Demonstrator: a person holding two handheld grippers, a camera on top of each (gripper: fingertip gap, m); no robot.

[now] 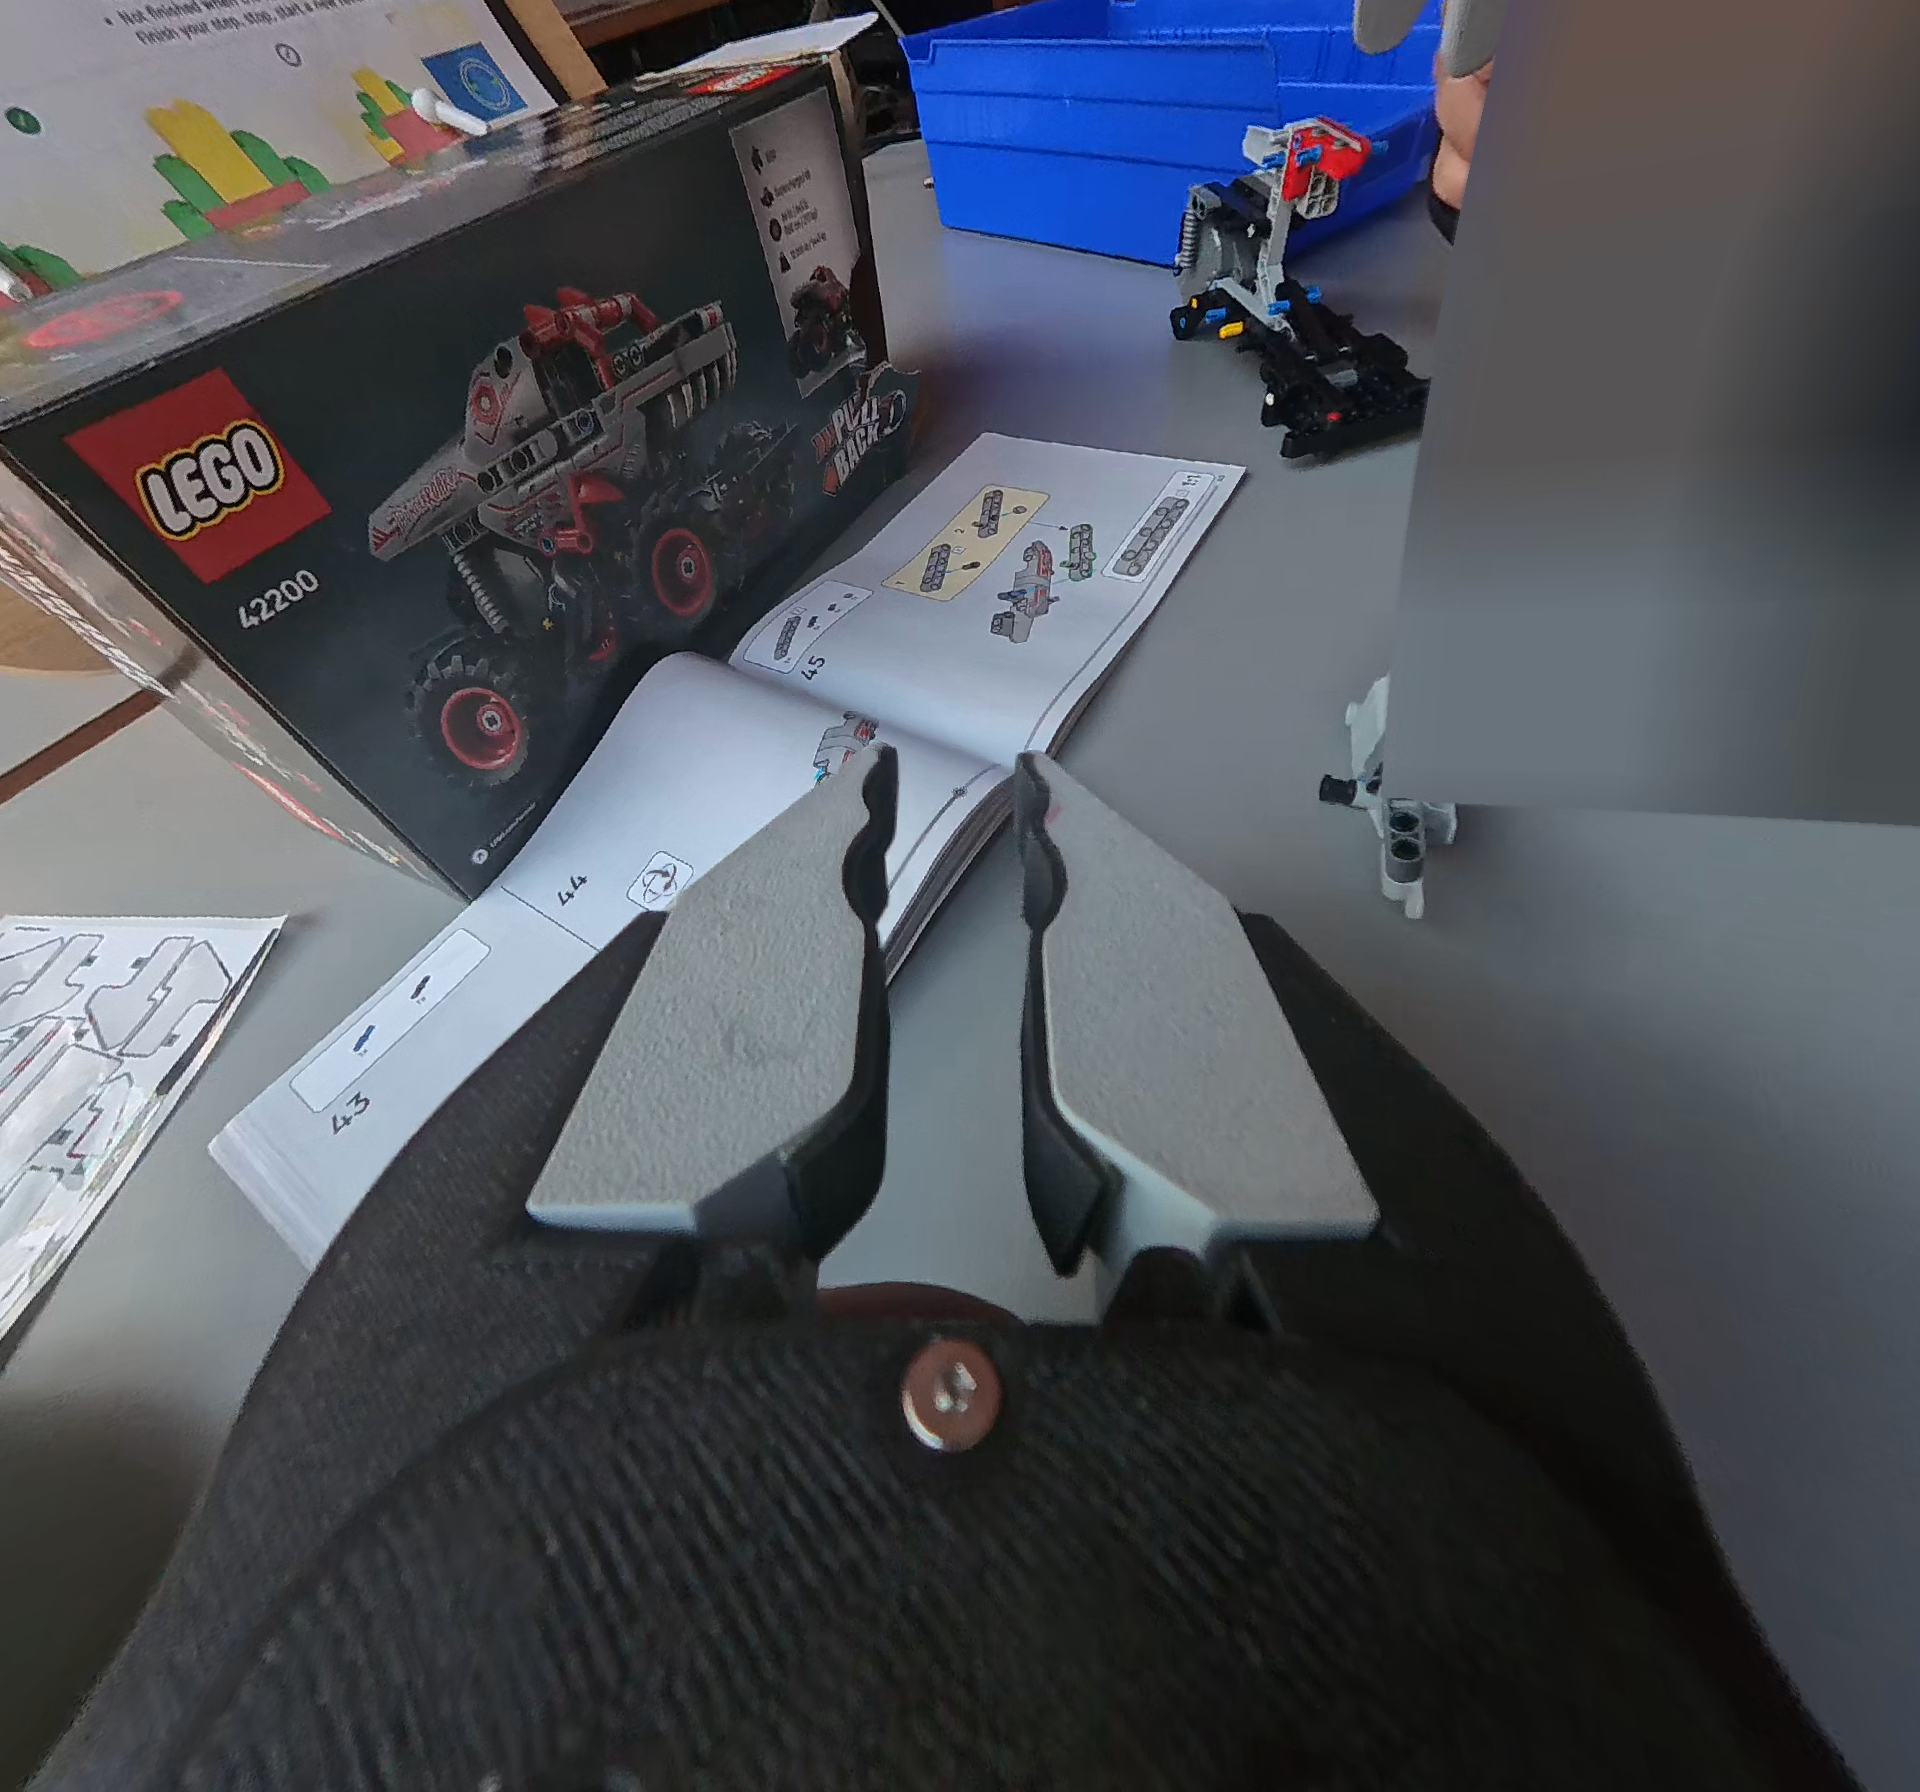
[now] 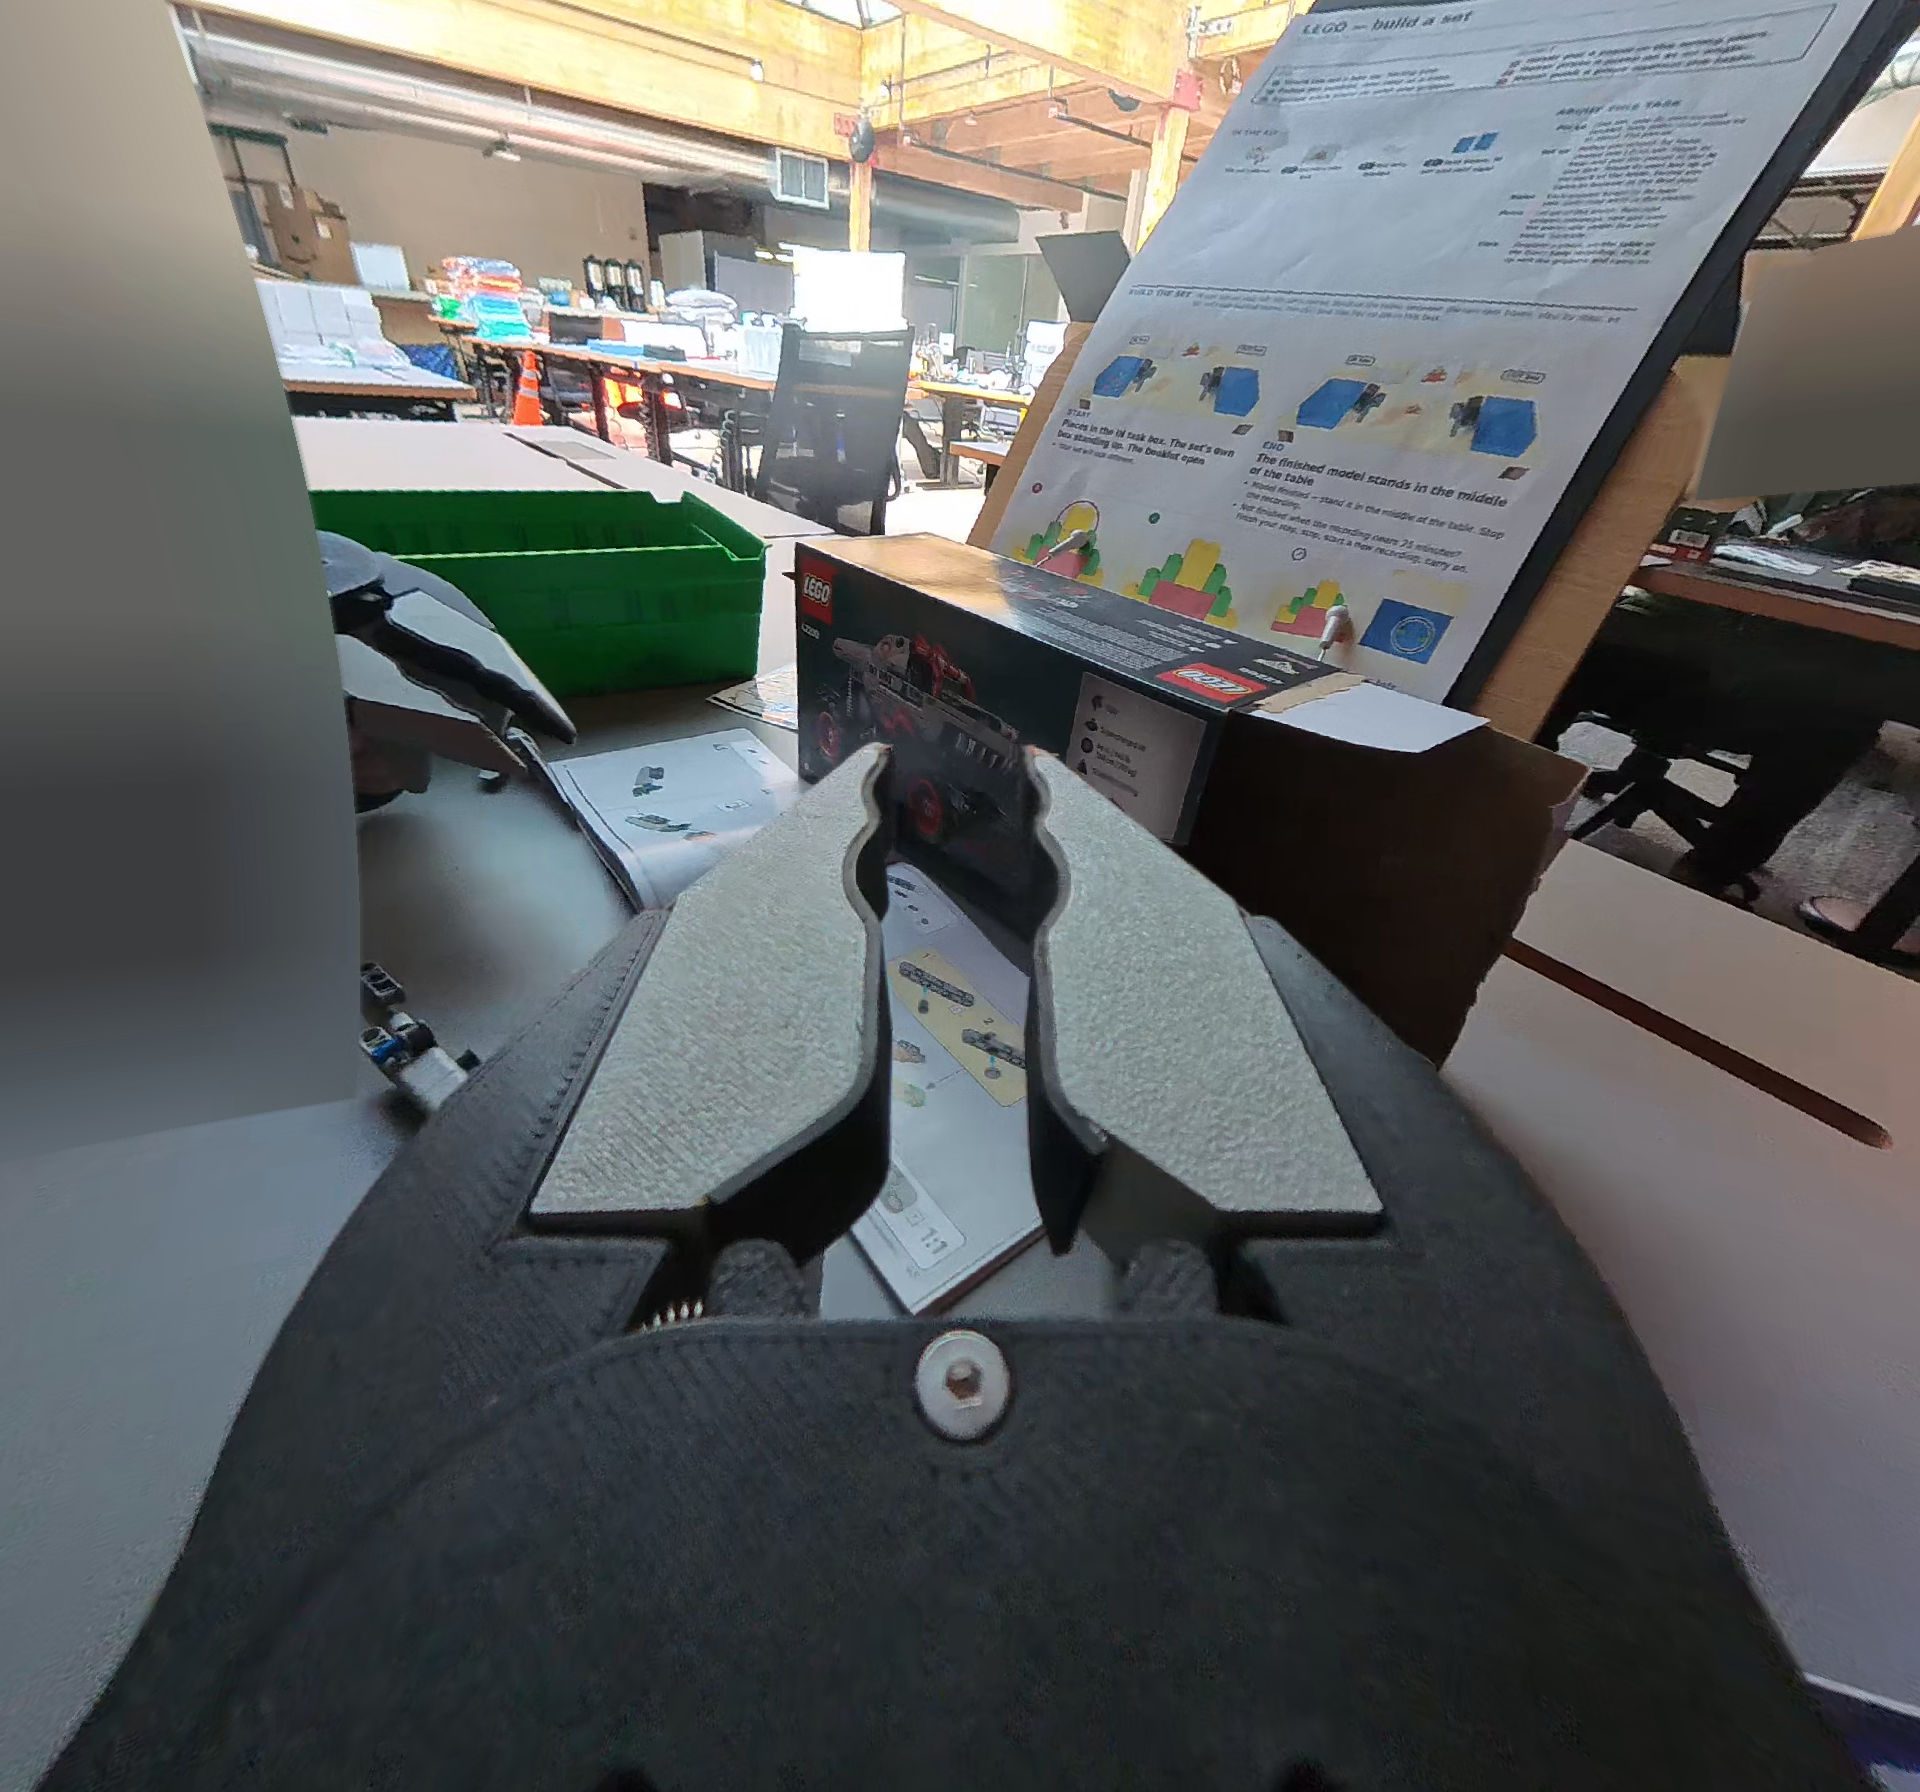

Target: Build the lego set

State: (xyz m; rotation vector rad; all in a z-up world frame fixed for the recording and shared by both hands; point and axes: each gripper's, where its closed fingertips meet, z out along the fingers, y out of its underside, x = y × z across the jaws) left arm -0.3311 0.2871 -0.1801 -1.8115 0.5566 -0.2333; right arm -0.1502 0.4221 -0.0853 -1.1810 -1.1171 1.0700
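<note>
Grey counter (image 1: 1195,599) carries everything here. My left hand-held gripper (image 1: 951,776) hovers over the near edge of the open instruction booklet (image 1: 935,599), its jaws a narrow gap apart and holding nothing. My right hand-held gripper (image 2: 956,776) also hangs empty, jaws equally narrow, above the same booklet (image 2: 956,1067) and facing the black set box (image 2: 1039,693). The box (image 1: 468,454) stands upright just behind the booklet. The partly built model (image 1: 1288,288), black and grey with red and blue parts, rests well apart from both tools, just in front of the blue bin (image 1: 1122,111). A small grey sub-assembly (image 1: 1392,807) lies on the counter beside the booklet, partly hidden by a blurred patch. A sticker sheet (image 1: 94,1046) lies at far left; a green bin (image 2: 582,579) sits beyond.

Judged risks: with both jaws so narrow, a reach for the sub-assembly would likely push it away rather than straddle it. A careless sweep could drag the booklet's curling pages and lose the step, or knock the tall model over.
</note>
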